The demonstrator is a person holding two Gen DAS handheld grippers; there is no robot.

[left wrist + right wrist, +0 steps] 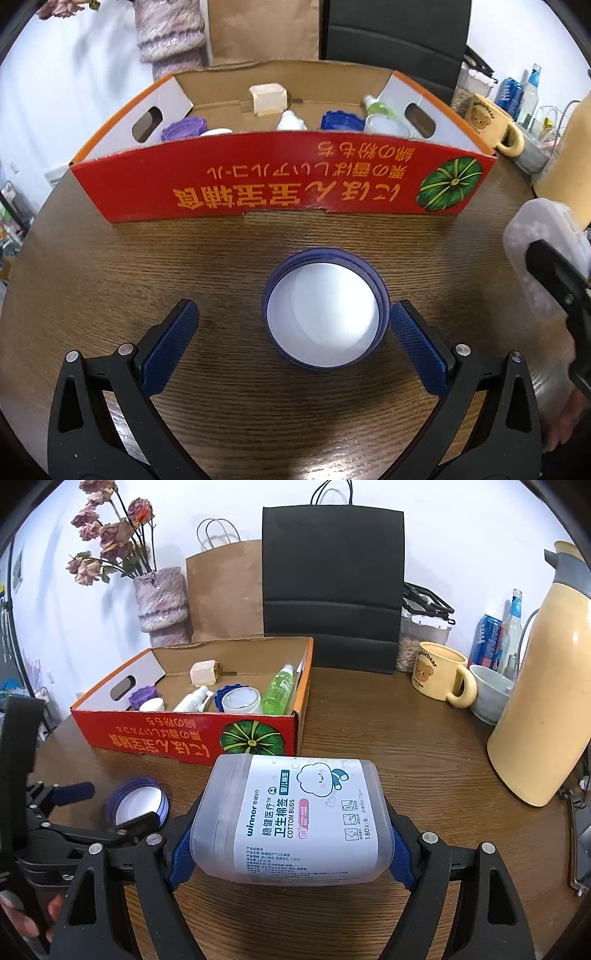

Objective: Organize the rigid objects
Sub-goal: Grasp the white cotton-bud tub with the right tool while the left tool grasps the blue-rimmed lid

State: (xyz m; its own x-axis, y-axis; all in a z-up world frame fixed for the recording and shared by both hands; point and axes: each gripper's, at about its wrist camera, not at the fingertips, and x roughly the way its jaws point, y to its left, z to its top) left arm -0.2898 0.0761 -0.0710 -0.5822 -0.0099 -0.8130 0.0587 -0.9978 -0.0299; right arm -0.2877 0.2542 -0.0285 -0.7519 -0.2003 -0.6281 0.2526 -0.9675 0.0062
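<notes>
Cotton-bud box (291, 819) sits clamped across its short sides in the right gripper (291, 849), held off the table just short of the carton (184, 734). Lid (325, 308) lies upturned on the table in front of the carton, between the spread, empty fingers of the left gripper (295, 347). Risks, as judged: smooth plastic may slip from the pads; the box may clip the carton's front wall; the left fingers may nudge the lid away. Dark wood table (110, 266); mug (439, 672) and flask (543, 701) right of the carton, bags behind.
</notes>
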